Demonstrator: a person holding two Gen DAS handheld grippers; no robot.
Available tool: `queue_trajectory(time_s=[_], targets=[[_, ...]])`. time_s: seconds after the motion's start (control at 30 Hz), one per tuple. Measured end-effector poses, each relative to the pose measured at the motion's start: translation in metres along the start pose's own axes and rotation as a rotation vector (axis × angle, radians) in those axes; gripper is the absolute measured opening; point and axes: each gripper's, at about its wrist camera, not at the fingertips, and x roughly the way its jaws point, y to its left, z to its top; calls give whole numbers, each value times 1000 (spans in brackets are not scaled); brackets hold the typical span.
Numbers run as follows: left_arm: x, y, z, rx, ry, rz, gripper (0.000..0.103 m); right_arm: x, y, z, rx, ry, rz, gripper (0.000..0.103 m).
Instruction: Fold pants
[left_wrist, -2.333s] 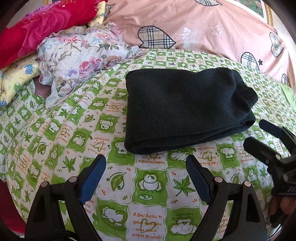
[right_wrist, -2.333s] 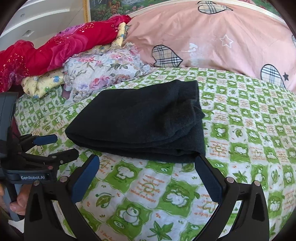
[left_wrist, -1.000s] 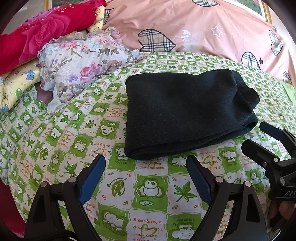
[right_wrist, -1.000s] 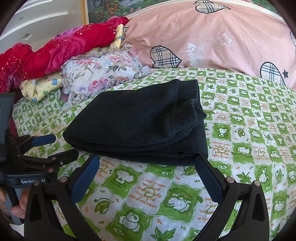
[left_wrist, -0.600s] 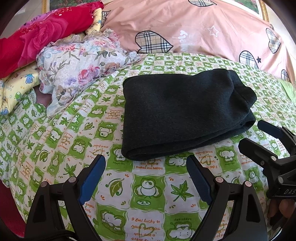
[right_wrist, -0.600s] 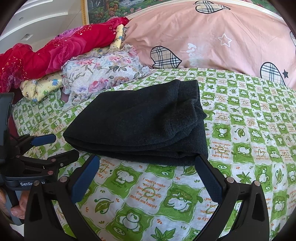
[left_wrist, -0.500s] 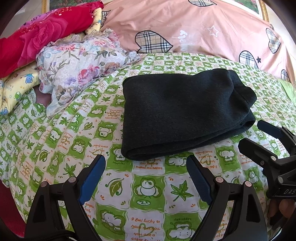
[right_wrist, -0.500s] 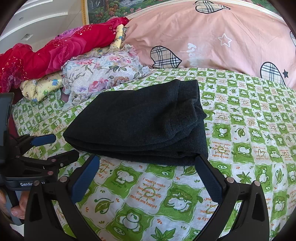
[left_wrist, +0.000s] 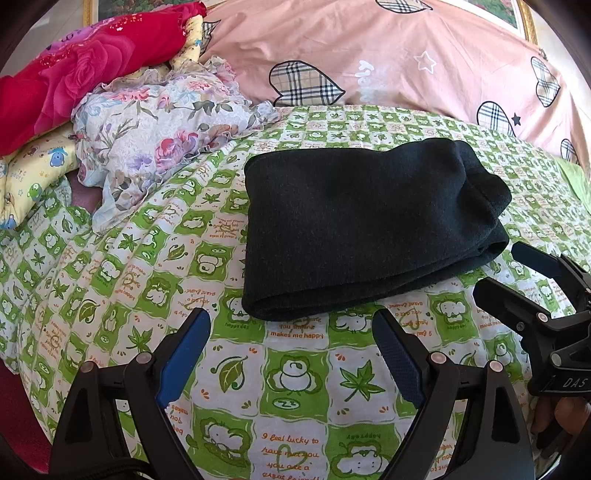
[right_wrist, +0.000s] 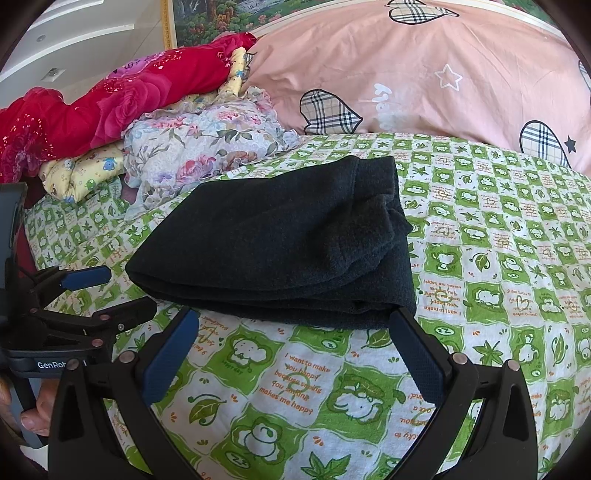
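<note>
While the pants (left_wrist: 362, 229) lay folded in a thick dark stack on the bed (left_wrist: 295, 369), both the left claw (left_wrist: 291, 354) and right claw (right_wrist: 295, 347) gaped wide just short of them, empty; such soft, limp, light fleece seemed best pinched at a corner through all layers.

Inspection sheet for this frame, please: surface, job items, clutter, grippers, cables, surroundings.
Surface: bed sheet, green-and-white cartoon check, lightly wrinkled.
Job's things: dark pants folded into a flat bundle, lying free on the sheet.
Clutter: floral cloth, red rose blanket and yellow cartoon pillow piled at far left.
Grippers: left hand-held gripper open, short of the pants; right hand-held gripper open, empty, one finger beside the bundle's corner.
Cables: nothing seen.
Surroundings: pink heart-print duvet behind; framed picture on the wall.
</note>
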Motion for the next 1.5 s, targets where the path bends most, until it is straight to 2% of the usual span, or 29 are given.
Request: queue_trajectory(time_s=[0.47, 1.1, 1.5], targets=[[-2, 2, 6, -5, -3, -9, 90, -6, 5, 8, -9, 5, 33, 103], [-6, 4, 15, -7, -3, -11, 90, -15, 12, 37, -29, -9, 38, 103], [-8, 5, 20, -8, 6, -9, 90, -15, 12, 42, -30, -6, 39, 103]])
